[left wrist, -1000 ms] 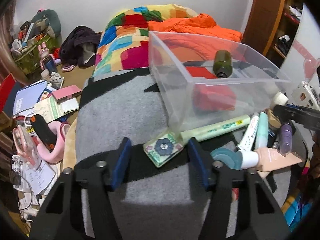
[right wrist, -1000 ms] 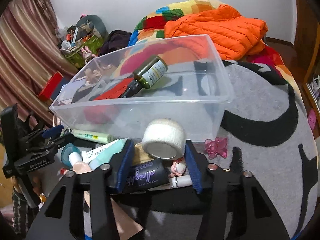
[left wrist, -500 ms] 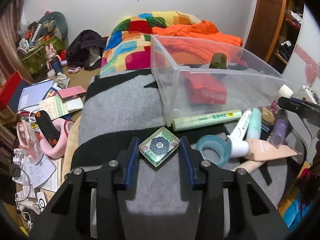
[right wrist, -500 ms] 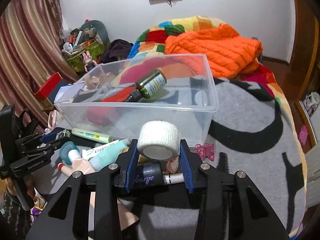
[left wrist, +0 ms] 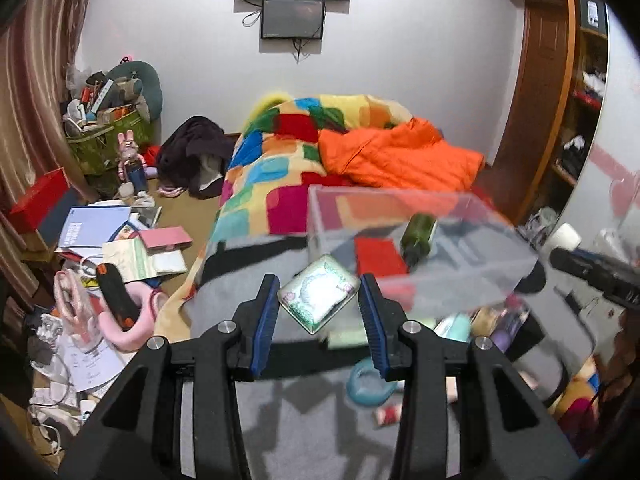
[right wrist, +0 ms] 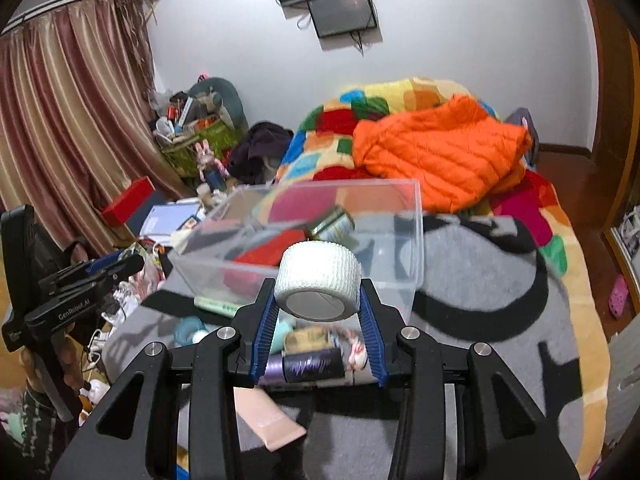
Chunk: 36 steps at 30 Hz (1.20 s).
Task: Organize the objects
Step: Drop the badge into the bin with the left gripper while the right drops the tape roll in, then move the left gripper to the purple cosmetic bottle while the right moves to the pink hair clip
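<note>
My left gripper (left wrist: pixel 318 300) is shut on a small square tin with a green floral lid (left wrist: pixel 318 299), held in the air above the grey blanket. My right gripper (right wrist: pixel 318 300) is shut on a white roll of gauze tape (right wrist: pixel 318 285), also lifted. Ahead of both stands a clear plastic bin (left wrist: pixel 420 236) (right wrist: pixel 320 216) holding a dark green bottle (left wrist: pixel 418 236) and a red flat box (left wrist: pixel 380 256). Loose tubes and bottles (right wrist: pixel 308 364) lie on the blanket below the right gripper. The left gripper's body (right wrist: pixel 72 292) shows at the left of the right wrist view.
The bed carries a patchwork quilt (left wrist: pixel 280 152) and an orange down jacket (left wrist: pixel 396 156). A teal tape ring (left wrist: pixel 368 380) lies on the blanket. Papers, a pink object and boxes (left wrist: pixel 120 248) litter the floor at left. A curtain (right wrist: pixel 60 120) and wooden wardrobe (left wrist: pixel 540 100) flank the room.
Both grippers closed on their objects, the floral tin and the gauze roll, then lifted them off the blanket. The view tilted up toward the wall.
</note>
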Each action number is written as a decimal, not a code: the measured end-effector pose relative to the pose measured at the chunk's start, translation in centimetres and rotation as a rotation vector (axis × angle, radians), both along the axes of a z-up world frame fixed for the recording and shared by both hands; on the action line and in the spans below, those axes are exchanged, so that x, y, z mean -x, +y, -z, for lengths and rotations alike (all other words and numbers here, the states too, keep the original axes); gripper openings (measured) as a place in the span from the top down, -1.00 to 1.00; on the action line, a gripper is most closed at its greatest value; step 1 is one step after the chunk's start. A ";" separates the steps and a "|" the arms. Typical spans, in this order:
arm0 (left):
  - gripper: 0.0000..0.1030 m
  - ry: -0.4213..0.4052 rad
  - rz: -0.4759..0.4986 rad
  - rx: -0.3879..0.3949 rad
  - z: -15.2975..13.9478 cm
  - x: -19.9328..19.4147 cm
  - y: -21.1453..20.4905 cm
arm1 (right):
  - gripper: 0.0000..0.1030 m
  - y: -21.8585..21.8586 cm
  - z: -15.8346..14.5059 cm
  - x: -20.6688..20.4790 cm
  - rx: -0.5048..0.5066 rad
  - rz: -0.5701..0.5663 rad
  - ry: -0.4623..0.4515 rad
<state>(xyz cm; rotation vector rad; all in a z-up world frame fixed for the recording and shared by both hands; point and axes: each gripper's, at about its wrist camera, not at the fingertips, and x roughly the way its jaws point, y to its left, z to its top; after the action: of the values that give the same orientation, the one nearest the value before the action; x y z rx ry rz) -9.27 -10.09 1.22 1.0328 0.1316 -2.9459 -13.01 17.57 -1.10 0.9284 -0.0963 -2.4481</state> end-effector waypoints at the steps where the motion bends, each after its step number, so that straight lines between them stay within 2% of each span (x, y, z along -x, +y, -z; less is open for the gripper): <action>1: 0.22 0.003 -0.001 0.001 -0.4 0.4 0.2 | 0.30 0.0 -0.3 0.3 -0.002 0.004 0.013; 4: 0.22 0.011 0.013 0.012 -1.2 1.5 1.0 | 0.30 -0.1 -1.2 1.4 -0.010 0.002 0.036; 9: 0.22 -0.033 0.059 -0.017 -1.1 4.2 2.5 | 0.30 -0.9 -1.4 3.9 -0.041 -0.014 0.030; 15: 0.22 -0.118 0.075 0.001 0.8 7.6 3.9 | 0.30 -1.7 1.0 7.6 -0.034 -0.062 -0.093; 20: 0.22 -0.203 0.078 0.029 2.7 10.0 4.4 | 0.30 -3.2 2.8 9.2 -0.121 -0.084 -0.130; 24: 0.22 -0.207 0.065 0.046 3.5 10.6 4.4 | 0.30 -4.1 4.0 9.8 -0.183 -0.081 -0.139; 30: 0.20 -0.207 0.077 0.053 3.7 10.2 4.6 | 0.28 -4.5 4.2 9.6 -0.217 -0.088 -0.125; 32: 0.14 -0.201 0.090 0.049 3.4 9.9 4.8 | 0.25 -4.7 4.1 9.4 -0.232 -0.103 -0.122; 36: -0.12 -0.169 0.095 0.063 2.6 8.8 5.1 | -0.07 -4.6 3.3 8.6 -0.239 -0.109 -0.087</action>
<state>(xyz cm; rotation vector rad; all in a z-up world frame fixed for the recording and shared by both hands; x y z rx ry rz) -18.06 -4.99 -1.43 1.3067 -0.0128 -2.9062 -21.65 12.93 -4.39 1.1119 0.2151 -2.3530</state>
